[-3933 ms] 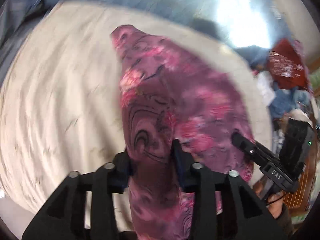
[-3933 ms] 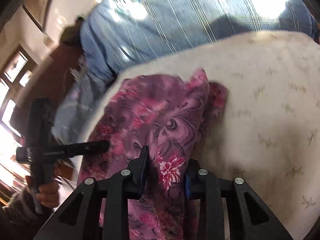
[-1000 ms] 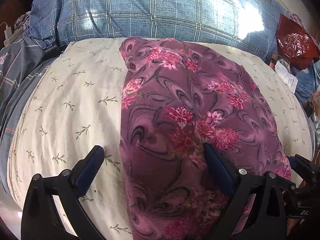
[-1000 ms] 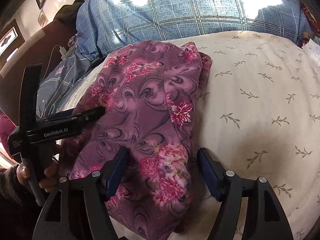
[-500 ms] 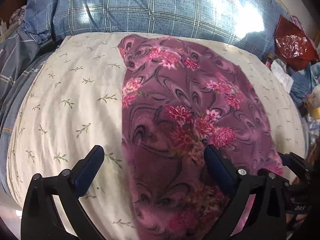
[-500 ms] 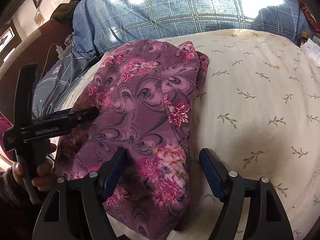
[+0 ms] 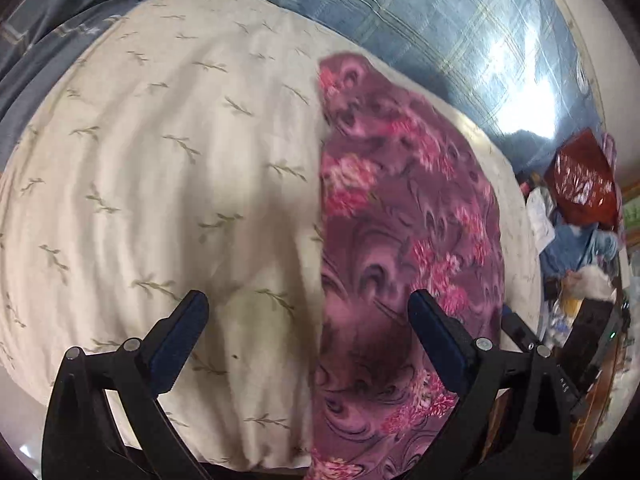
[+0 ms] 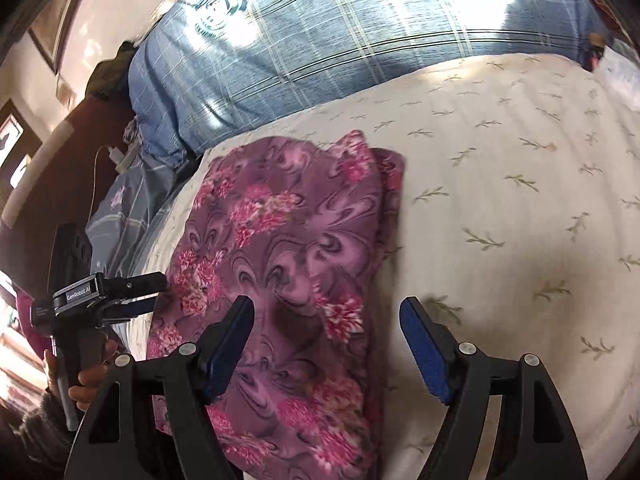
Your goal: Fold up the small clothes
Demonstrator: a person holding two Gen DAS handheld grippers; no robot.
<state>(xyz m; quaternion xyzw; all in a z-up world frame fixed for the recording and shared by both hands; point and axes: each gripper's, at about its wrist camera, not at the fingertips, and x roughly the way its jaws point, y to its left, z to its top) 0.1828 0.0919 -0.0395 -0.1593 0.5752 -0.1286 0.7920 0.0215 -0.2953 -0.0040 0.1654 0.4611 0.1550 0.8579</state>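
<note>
**Lying folded on a cream cushion, with both grippers spread**

A cream leaf-print cushion (image 7: 168,184) fills the space ahead of both pairs of jaws, backed by a blue plaid pillow (image 8: 360,40). The folded purple floral garment (image 8: 288,264) lies on it, under the left finger of the right gripper (image 8: 326,344) and the right finger of the left gripper (image 7: 308,340). Both sets of jaws are wide apart, gripping nothing. Beyond the left gripper's right finger sits a red bag (image 7: 584,184) among clutter.
</note>
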